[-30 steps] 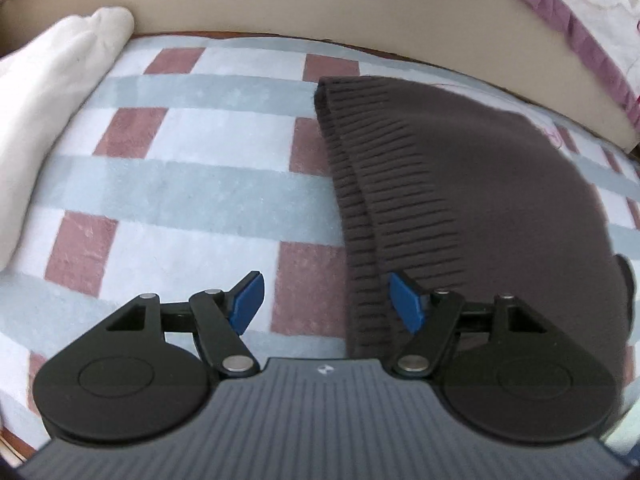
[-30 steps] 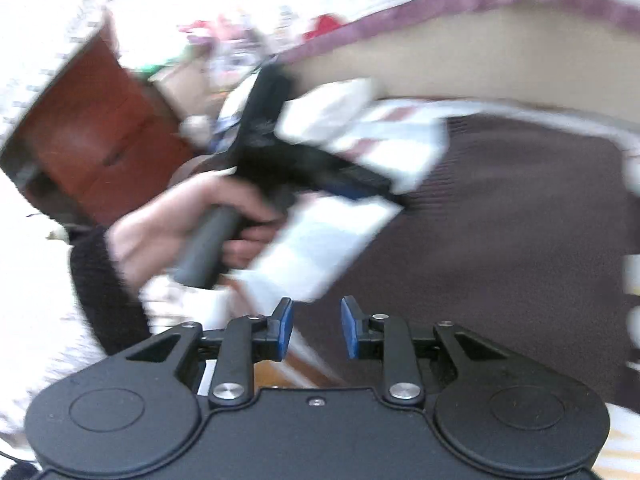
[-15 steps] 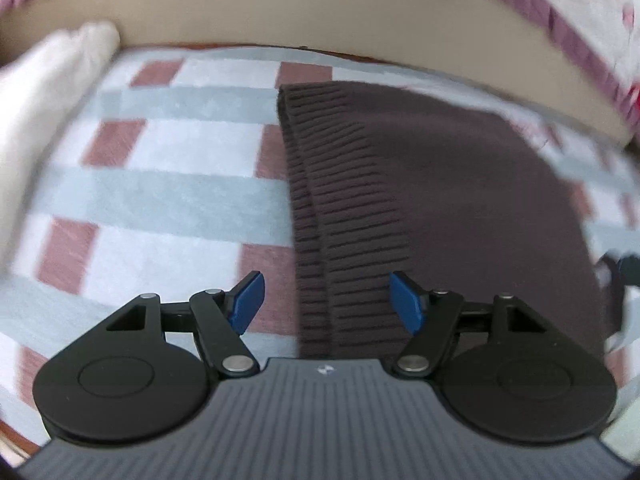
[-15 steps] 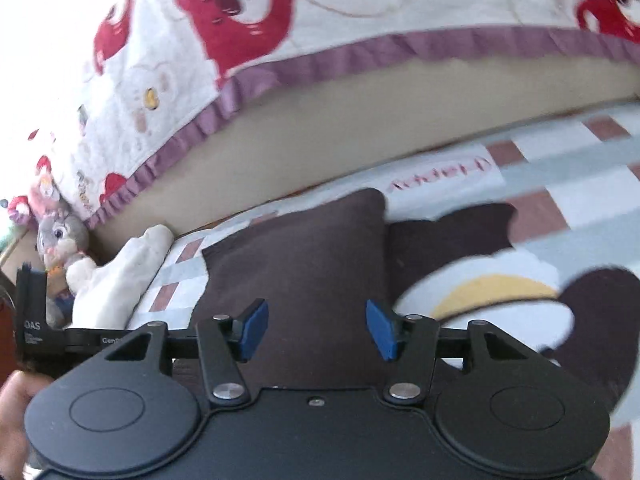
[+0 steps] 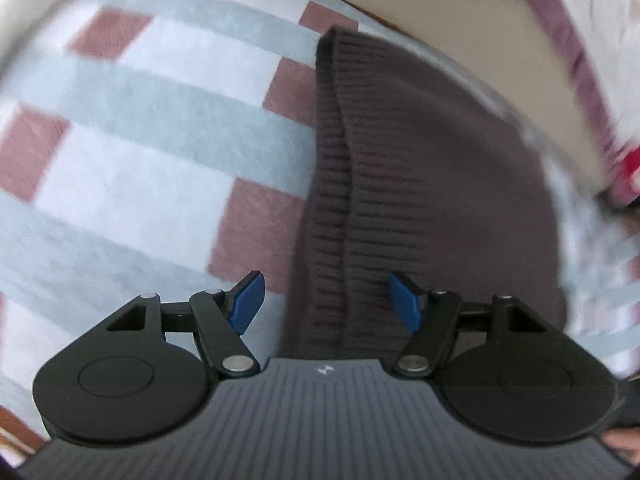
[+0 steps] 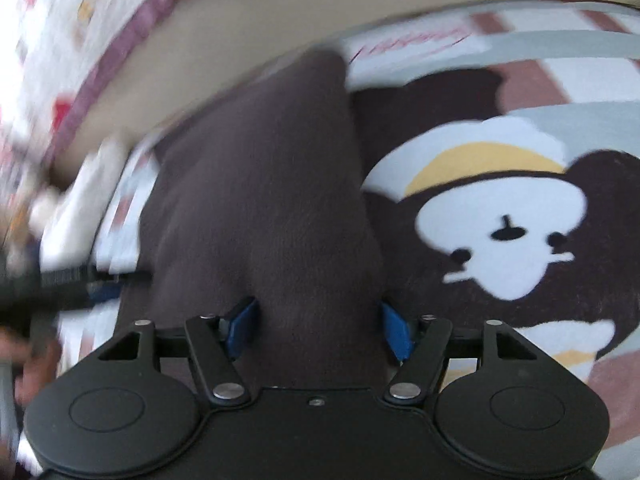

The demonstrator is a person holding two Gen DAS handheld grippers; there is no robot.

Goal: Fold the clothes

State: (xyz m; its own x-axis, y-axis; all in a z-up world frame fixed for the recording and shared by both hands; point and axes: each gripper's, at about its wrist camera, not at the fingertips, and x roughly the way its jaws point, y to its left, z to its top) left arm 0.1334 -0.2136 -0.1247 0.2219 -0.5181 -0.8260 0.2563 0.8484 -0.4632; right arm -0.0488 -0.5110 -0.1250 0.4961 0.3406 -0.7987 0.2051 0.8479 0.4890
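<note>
A dark brown knitted garment (image 5: pixel 420 184) lies folded on a checked blanket (image 5: pixel 132 152); its ribbed hem runs down its left edge. My left gripper (image 5: pixel 327 300) is open just above the near end of that ribbed hem, which lies between the blue pads. In the right wrist view the same brown garment (image 6: pixel 260 184) stretches away from me, and my right gripper (image 6: pixel 318 330) is open wide, its fingers on either side of the garment's near end. The left gripper (image 6: pixel 76 280) shows blurred at the garment's left edge.
The blanket (image 6: pixel 520 92) carries a brown and white cartoon bear print (image 6: pixel 504 236) to the right of the garment. A beige mattress side (image 5: pixel 460 12) with a purple-trimmed sheet rises behind. A blurred white cloth (image 6: pixel 84 200) lies at the far left. A hand (image 6: pixel 28 364) shows at lower left.
My right gripper swung from the left-hand side to face the garment, opened wider and closed in on its near end. My left gripper shifted right until the ribbed hem lay between its pads.
</note>
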